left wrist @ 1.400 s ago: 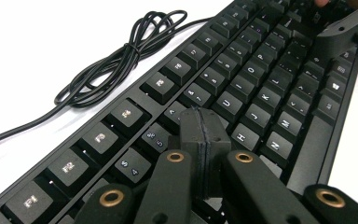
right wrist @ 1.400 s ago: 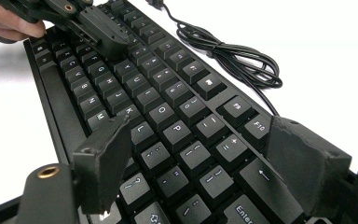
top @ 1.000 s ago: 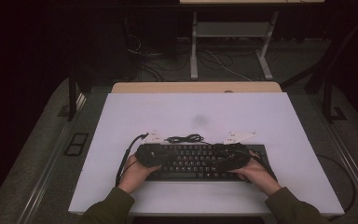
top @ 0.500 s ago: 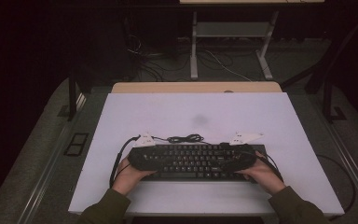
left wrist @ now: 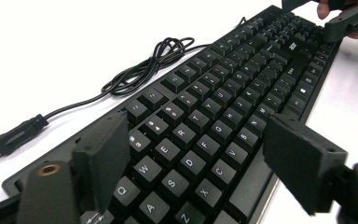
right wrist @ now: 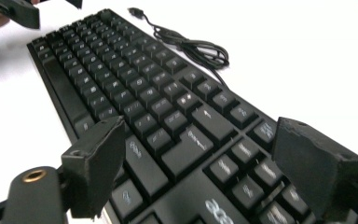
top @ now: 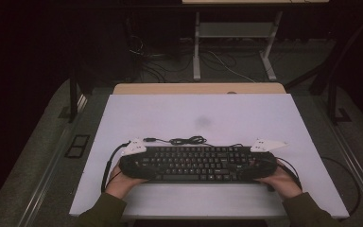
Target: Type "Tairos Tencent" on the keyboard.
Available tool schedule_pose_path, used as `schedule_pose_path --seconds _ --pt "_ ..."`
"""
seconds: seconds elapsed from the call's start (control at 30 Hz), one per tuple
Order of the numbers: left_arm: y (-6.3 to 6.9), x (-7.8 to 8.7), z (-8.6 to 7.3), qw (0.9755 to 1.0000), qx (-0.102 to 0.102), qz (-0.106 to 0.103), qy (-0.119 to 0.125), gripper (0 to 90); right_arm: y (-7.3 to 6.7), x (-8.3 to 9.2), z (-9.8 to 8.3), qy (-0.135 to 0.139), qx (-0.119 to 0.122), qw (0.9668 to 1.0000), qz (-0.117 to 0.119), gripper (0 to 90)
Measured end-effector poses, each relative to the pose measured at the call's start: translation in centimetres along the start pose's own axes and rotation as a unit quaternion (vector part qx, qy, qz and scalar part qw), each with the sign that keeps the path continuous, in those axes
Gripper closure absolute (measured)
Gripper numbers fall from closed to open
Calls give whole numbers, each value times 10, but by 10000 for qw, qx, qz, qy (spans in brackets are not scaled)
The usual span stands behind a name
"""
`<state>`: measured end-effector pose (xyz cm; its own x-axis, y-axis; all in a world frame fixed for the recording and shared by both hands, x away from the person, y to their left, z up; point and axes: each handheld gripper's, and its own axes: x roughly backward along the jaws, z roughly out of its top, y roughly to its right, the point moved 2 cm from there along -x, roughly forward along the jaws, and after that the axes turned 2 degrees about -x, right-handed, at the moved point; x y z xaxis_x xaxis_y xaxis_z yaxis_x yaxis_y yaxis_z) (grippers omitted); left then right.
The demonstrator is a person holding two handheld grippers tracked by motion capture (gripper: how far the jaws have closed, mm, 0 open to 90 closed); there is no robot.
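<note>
Black keyboard (top: 196, 163) on white worktop (top: 170, 118) — left gripper (left wrist: 191, 154) at 9 o'clock, jaws just opening; right gripper (right wrist: 200, 158) at 3 o'clock, jaws wide — neither grips.

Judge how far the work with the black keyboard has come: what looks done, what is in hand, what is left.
Done: the black plastic keyboard lies flat near the front edge of the white table. In hand: the left hand-held gripper has just been opening, its jaws spread above the keys without pressing; the right hand-held gripper stands open too. Left, probably: drawing both grippers away, and perhaps tidying the loose black cable behind the keyboard.
</note>
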<state>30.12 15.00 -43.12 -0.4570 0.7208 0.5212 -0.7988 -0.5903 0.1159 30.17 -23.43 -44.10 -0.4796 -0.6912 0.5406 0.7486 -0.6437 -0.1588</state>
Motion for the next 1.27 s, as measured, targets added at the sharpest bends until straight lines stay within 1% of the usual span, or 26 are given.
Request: schedule_pose_path --seconds 0.13,0.3,0.37,0.47,0.63,0.77,0.87,0.93,1.03,1.2,1.27 --pt "-1 6 -4 10000 9 24 38 163 2 8 -8 20 42 10000 -21 165" --pt "-3 11 -8 9999 36 85 70 143 9 18 -16 102 -53 9999 -112 164" --pt "-4 13 -9 9999 37 86 78 140 12 23 -19 172 -67 9998 -125 164" --pt "-5 13 -10 9999 51 116 51 139 15 27 -24 184 -118 9997 -105 147" --pt "-6 12 -11 9999 21 163 -3 126 19 32 -30 142 -90 9998 -136 147" --pt "-5 11 -12 9996 54 261 -71 44 22 37 -34 147 -128 9997 -163 146" --pt "-5 10 -12 9996 92 261 -109 3 23 39 -37 158 -167 9996 -182 140" --pt "-6 10 -13 9995 71 259 -157 0 23 41 -37 175 -200 9995 -194 140" --pt "-5 9 -13 9995 56 269 -148 0 24 41 -36 217 -215 9993 -194 140" --pt "-5 9 -13 9995 57 276 -143 0 23 40 -36 210 -183 9995 -178 140" --pt "-5 9 -13 9995 52 273 -138 0 23 41 -36 216 -204 9994 -175 140"
